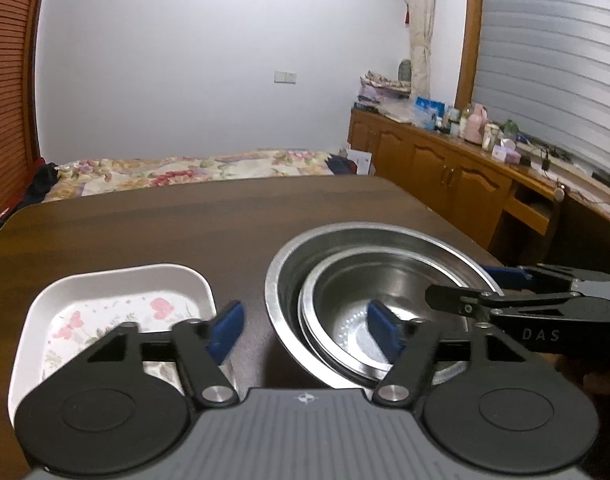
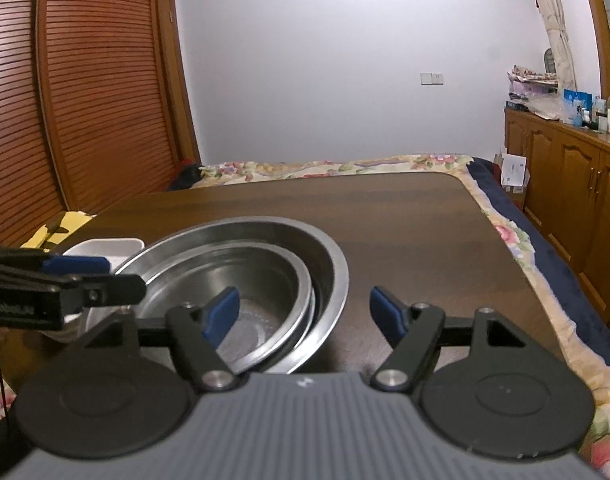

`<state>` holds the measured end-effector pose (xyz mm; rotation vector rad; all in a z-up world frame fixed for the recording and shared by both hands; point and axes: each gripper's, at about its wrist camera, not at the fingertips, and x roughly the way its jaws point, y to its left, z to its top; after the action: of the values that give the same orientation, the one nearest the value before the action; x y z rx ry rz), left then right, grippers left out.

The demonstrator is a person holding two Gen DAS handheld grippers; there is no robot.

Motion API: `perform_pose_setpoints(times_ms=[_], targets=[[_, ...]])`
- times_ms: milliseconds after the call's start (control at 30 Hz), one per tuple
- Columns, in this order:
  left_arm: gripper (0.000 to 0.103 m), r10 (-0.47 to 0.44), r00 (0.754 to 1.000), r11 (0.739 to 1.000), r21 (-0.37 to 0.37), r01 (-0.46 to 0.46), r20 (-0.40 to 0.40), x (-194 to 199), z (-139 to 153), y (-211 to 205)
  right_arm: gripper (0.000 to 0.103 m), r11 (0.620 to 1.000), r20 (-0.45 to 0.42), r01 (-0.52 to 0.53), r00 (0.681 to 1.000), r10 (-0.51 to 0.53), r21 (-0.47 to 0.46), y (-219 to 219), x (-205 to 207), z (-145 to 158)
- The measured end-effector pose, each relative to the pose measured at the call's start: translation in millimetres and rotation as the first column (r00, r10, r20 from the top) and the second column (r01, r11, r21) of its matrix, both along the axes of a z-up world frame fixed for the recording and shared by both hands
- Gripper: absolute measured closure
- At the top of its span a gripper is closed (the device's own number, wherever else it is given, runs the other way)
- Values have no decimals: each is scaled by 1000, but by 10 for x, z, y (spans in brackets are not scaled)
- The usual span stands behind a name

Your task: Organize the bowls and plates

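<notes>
Bowls: a small steel bowl [image 1: 369, 320] sits nested inside the large steel bowl [image 1: 305, 264] on the tabletop [image 1: 185, 224]. Left gripper [image 1: 305, 330] fingers spread, empty, straddling the large bowl's left rim. Right gripper [image 2: 305, 314] likewise spread across its right rim. Tray [image 1: 117, 300] lies left.

"DAS" on right claw [image 1: 475, 286] body; rest perhaps illegible
</notes>
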<state>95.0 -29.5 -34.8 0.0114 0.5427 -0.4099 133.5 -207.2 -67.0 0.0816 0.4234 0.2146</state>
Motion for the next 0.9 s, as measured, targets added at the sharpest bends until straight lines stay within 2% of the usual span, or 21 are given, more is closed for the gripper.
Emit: perform_pose_setpoints(times_ms=[67, 133, 300, 600, 733, 900], targets=[[41, -1, 1000, 1000, 6, 1, -5, 10, -24, -14, 31, 1000, 2, -9, 1000, 9, 3, 10, 4, -7], [49, -2, 1000, 1000, 8, 2, -15, 26, -50, -22, 31, 1000, -1, -16, 1000, 16, 8, 19, 13, -12], [56, -5, 1000, 1000, 28, 6, -22, 28, -94, -51, 32, 1000, -5, -21, 1000, 21, 19, 21, 19, -34], [63, -4, 1000, 999, 32, 5, -26, 36, -88, -68, 51, 997, -30, -17, 999, 19, 73, -29, 42, -73], [65, -7, 1000, 1000, 30, 8, -27, 41, -88, -47, 56, 996, -40, -21, 999, 25, 90, -36, 55, -94], [65, -9, 1000, 999, 39, 10, -25, 36, -100, -73, 57, 994, -54, -24, 998, 30, 105, -41, 59, -121]])
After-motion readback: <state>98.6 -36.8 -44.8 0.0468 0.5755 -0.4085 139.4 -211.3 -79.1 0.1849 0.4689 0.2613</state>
